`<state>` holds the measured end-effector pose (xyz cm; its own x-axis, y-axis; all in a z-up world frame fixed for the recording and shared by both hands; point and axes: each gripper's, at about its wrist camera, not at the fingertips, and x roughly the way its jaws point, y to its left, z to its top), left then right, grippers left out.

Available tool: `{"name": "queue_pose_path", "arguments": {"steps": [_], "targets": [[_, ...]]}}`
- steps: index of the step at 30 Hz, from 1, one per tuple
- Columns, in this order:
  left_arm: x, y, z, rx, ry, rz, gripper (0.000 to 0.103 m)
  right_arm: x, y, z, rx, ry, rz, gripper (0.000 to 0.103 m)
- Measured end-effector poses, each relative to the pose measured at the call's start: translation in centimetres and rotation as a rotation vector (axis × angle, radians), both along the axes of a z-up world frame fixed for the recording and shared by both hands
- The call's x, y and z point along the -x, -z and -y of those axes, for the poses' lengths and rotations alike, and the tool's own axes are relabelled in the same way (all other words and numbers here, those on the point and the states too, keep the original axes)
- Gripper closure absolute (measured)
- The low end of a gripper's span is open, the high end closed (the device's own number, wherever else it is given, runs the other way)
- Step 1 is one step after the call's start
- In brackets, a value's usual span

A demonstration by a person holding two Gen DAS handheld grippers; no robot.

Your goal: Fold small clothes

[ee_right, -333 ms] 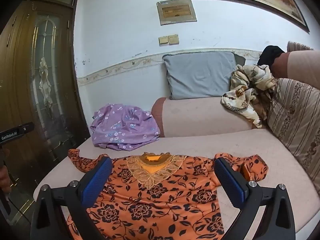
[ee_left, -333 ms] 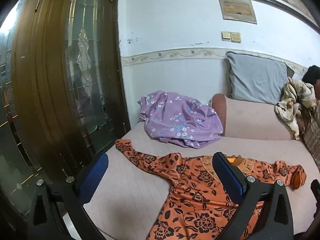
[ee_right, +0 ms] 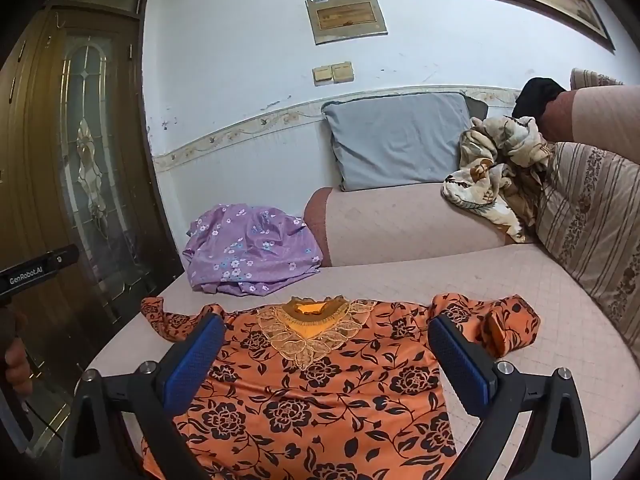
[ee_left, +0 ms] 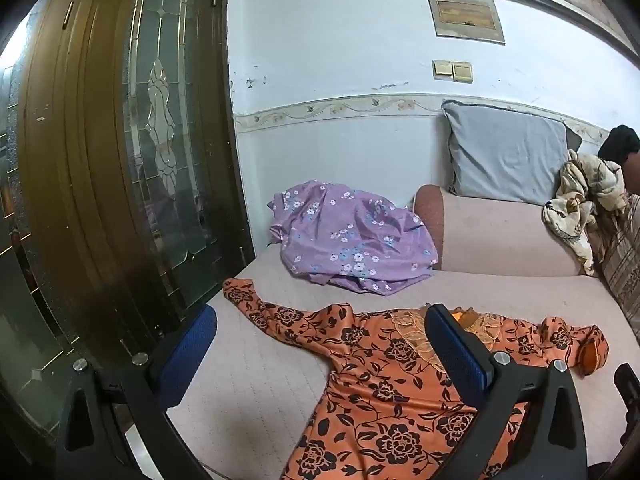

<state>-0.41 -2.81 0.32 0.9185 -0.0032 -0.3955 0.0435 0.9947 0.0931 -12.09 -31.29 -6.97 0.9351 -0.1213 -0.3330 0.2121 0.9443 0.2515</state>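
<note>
Orange floral top [ee_right: 320,392] lies flat, front up, on the pink sofa seat [ee_right: 560,320], neck w/ lace collar [ee_right: 312,332] pointing toward the backrest. One sleeve is stretched out toward the door [ee_left: 120,160]; the other is bunched and doubled over at its cuff.

Both grippers hover above it w/ jaws released, nothing between them: right gripper [ee_right: 326,364] over the chest, left gripper [ee_left: 320,352] nearer the door-side sleeve.

Risks, as I judge:
- Slick-looking fabric, so a pinch may take only the top layer or slide out, and the fold goes crooked.
- Bunched cuff, if not straightened 1st, leaves a lump in the fold.
- Hem runs to the seat's front edge; a tug could drag the top off the sofa.
- Purple floral cloth [ee_right: 252,256] heaped just behind could get caught in a sweep.

Containers: none in view; no basket or bin for folded items.
</note>
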Motion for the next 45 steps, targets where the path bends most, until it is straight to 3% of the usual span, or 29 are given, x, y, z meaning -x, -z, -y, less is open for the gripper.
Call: {"name": "queue_pose_path", "arguments": {"steps": [45], "targets": [[-2.5,3.3,1.8,-0.042,0.025,-0.073,0.000,-1.4,2.5,2.6,-0.104,0.042,-0.046,0.000]]}}
